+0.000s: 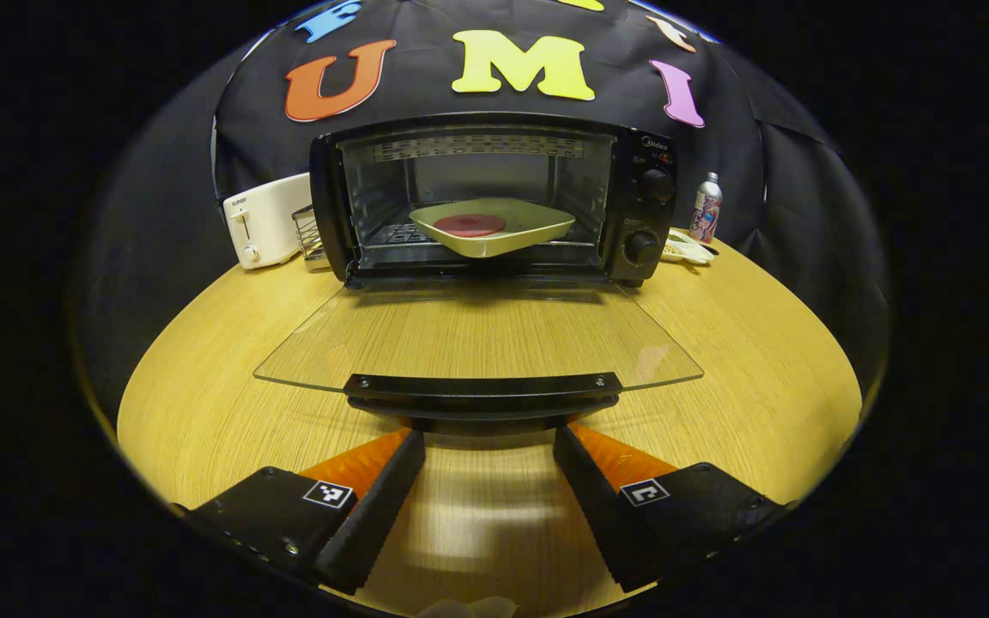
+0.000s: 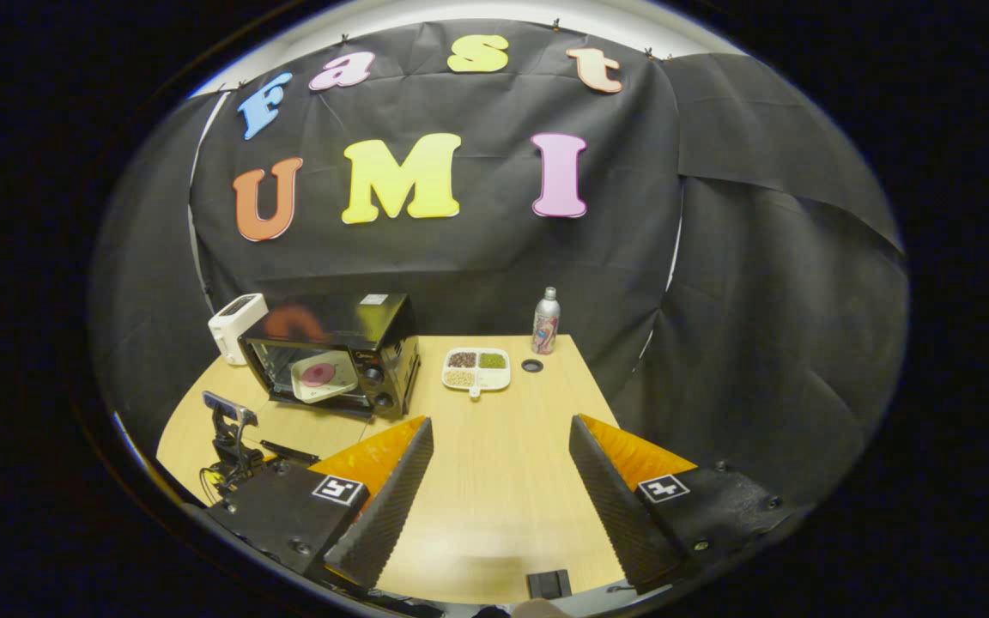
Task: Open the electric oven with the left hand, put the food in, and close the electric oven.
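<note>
Fingers (image 1: 391, 481) of left gripper (image 1: 488, 451) apart, just short of lowered oven door's handle (image 1: 482, 390); plate (image 1: 492, 227) inside oven (image 1: 494, 197).

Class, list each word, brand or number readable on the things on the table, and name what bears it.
None can be read with certainty.
Electric oven: small logo above its knobs, too small to read.
Toaster: tiny print, blurred.
Bottle: label blurred.
Left gripper: square coded markers, no words.

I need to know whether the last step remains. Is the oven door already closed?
No. In the left gripper view the glass door lies folded down flat in front of the oven, with the plate of food inside.
</note>
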`<move>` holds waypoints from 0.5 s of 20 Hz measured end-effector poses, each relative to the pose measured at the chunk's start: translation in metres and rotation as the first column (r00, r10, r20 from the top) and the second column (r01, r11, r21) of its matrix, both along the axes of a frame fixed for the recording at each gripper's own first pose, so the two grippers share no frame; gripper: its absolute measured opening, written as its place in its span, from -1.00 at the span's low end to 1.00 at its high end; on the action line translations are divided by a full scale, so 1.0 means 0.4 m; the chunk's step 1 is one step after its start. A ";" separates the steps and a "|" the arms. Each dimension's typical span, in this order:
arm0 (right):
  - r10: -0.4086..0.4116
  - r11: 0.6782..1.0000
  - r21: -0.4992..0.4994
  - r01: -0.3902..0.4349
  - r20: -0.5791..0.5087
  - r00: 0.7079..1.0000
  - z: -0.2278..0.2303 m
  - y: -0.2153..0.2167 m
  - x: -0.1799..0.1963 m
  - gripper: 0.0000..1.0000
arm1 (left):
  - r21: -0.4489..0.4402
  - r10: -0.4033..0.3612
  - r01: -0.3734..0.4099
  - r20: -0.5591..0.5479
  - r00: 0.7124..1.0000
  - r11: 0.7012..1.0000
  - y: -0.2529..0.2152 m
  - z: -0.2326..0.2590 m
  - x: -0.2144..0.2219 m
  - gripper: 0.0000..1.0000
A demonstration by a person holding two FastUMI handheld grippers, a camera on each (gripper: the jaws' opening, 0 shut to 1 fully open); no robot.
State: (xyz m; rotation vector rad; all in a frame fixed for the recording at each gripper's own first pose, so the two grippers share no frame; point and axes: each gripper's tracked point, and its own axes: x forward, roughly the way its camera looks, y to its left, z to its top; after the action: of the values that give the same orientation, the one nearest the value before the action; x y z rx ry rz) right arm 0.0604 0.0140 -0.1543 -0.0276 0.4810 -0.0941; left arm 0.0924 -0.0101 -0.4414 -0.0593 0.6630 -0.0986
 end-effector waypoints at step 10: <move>0.005 0.998 0.055 -0.006 0.022 1.000 -0.005 -0.022 0.028 0.93 | 0.011 0.023 -0.023 0.052 0.998 1.000 0.020 0.129 0.069 0.95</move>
State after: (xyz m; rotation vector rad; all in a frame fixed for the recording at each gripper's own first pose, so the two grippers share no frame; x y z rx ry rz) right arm 0.0717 0.0050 -0.1561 0.0264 0.4614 -0.0755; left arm 0.1201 -0.0022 -0.3897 -0.0530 0.6106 -0.0737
